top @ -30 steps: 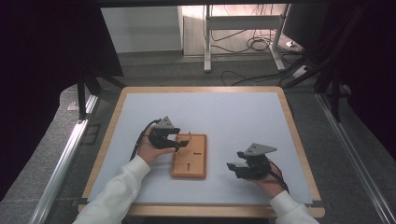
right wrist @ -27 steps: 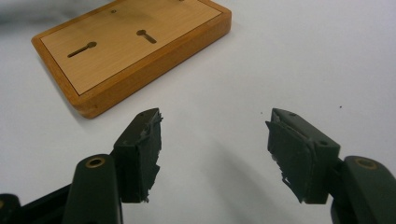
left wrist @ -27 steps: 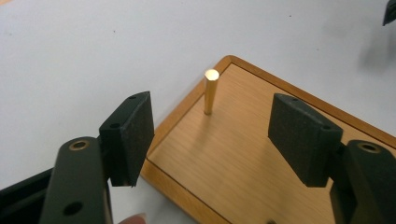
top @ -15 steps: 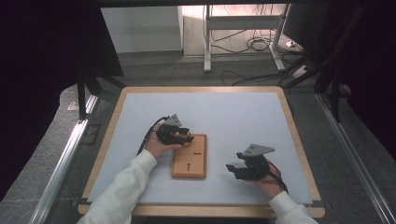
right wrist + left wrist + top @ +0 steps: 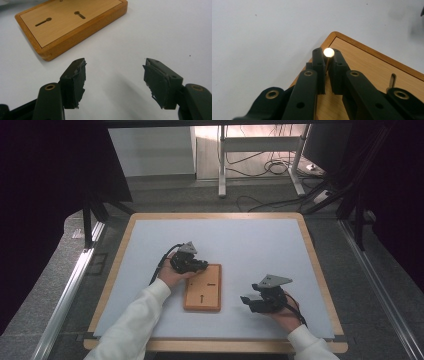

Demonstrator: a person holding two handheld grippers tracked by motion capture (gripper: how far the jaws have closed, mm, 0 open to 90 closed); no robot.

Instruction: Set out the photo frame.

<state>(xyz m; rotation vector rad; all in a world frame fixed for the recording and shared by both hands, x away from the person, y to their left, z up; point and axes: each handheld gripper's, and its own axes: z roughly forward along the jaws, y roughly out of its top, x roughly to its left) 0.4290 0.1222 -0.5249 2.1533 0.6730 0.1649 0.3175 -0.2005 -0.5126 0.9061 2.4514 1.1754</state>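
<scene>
A: Starting from the left, what is the left hand-held gripper [image 5: 191, 262] doing?

B: Its jaws are clamped on a thin pin [image 5: 328, 53] with a round, pale head. In the left gripper view the head sits right at the jaw tips, and the shaft runs down between them. The pin is over the corner of the wooden board [image 5: 203, 286], at about eleven o'clock on the board as the high view shows it.

A: And the board itself?

B: It lies flat on the tabletop [image 5: 250, 240], a little toward six o'clock from the middle. The right gripper view shows keyhole-shaped slots [image 5: 43, 21] cut into its top face.

A: How should the pin be handled well?

B: I'd judge it is meant for one of those slots. Keep the shaft straight, and line the head up over the round end of a slot before lowering. Go down slowly, since a thin shaft could twist between the jaws. Don't loosen the hold until the pin is seated.

A: And on the right?

B: The right hand-held gripper [image 5: 256, 301] sits at roughly four o'clock from the board, well apart from it. Its jaws are spread wide with nothing between them. It could steady the board's near edge if the board slides.
</scene>
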